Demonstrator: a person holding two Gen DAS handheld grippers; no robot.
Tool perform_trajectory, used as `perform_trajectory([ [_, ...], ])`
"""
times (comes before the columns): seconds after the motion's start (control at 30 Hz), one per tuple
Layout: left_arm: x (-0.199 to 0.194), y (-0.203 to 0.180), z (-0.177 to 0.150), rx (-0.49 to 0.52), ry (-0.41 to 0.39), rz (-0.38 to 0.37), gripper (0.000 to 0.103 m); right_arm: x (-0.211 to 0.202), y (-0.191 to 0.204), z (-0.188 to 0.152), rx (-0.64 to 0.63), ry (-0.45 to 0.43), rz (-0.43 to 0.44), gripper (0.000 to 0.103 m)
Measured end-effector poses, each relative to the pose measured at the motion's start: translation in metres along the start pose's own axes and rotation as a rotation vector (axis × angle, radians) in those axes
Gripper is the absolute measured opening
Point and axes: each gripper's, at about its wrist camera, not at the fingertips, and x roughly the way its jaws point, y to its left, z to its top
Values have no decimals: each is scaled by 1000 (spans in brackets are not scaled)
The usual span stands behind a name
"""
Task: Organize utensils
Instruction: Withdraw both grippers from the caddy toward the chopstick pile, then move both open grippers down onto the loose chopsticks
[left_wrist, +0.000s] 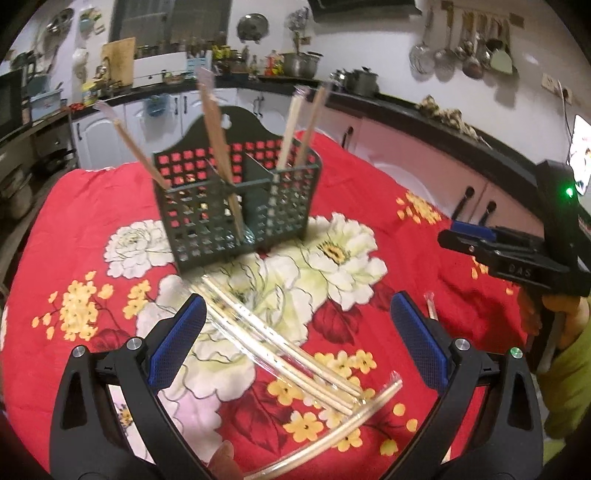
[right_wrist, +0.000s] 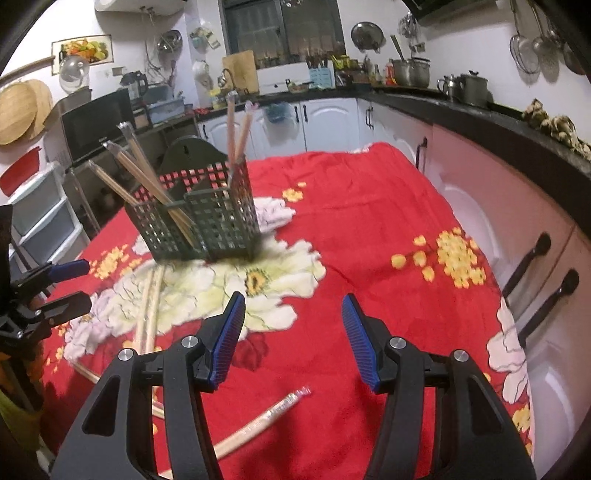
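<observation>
With both grippers' fingers held apart, wrapped chopsticks (left_wrist: 280, 354) (several already stood in the caddy (left_wrist: 236, 206)) are judged next to be grasped.

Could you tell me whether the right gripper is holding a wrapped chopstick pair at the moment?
No, the right gripper is open and empty, with a wrapped chopstick pair lying on the red floral cloth below it.

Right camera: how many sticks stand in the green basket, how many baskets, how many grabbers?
Dark green plastic lattice basket: 1
Wrapped wooden chopsticks standing in it: 5
Blue-padded black grippers: 2, left gripper and right gripper
Total: 8
</observation>
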Motion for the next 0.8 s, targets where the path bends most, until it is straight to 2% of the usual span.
perform_trajectory([
  [0.43, 9, -21, -22, 74, 63, -45, 91, 7, -8, -21, 20, 61, -1, 53],
  [0.7, 13, -32, -34, 122, 101, -90, 77, 11, -10, -32, 31, 99, -3, 53],
  [0.8, 15, -36, -40, 145, 122, -104, 69, 14, -11, -36, 38, 119, 1, 53],
])
